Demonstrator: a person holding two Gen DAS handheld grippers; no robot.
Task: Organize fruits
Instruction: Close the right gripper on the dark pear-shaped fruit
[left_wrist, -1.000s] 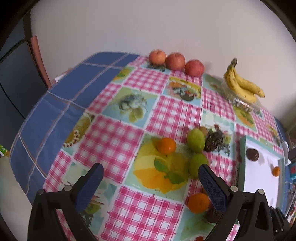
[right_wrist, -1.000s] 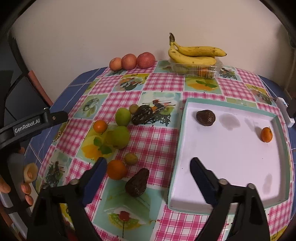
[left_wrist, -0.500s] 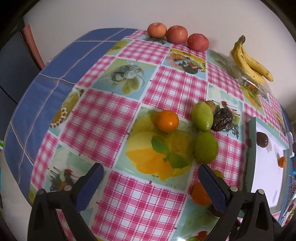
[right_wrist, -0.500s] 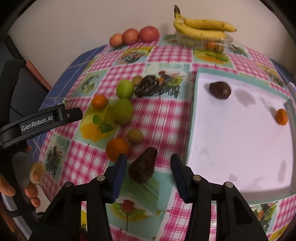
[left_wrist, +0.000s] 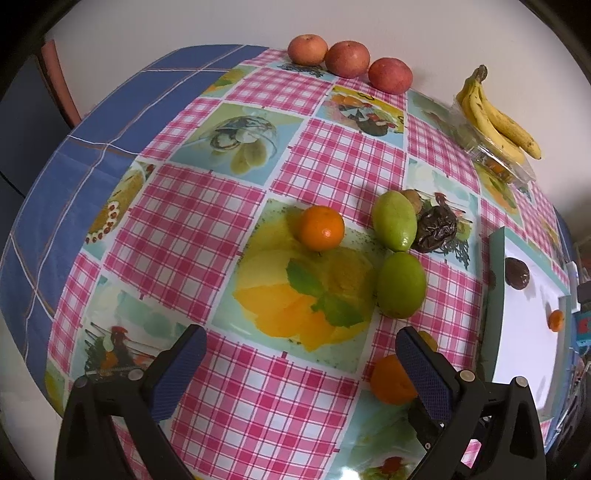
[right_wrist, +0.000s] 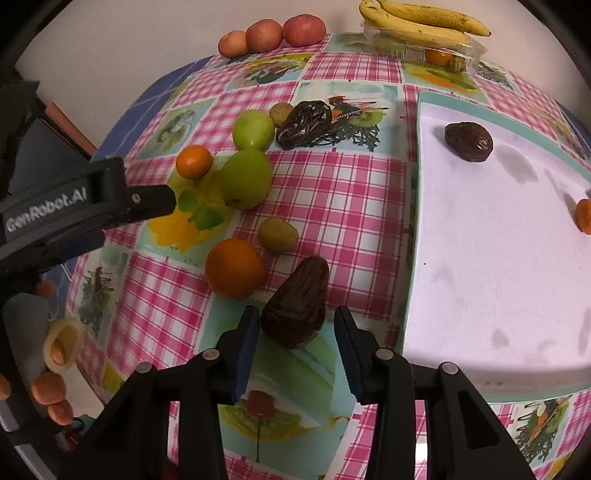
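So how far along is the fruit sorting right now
Early. Done: one dark avocado and a small orange lie in the white tray. In hand: the right gripper is open around another avocado on the cloth, not yet gripped. Left: two green fruits, two oranges, the small fruits and a third avocado. The left gripper is open, empty.

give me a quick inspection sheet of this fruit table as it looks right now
surface: checked tablecloth, flat.
job's things: dark avocado between the right gripper fingers; oranges, green fruits loose on the cloth; white tray holds one dark fruit and one small orange.
clutter: apples, bananas at the wall.
grippers: right open, not yet closed on the avocado; left gripper open, empty.
cables: nothing seen.
surroundings: plain wall.
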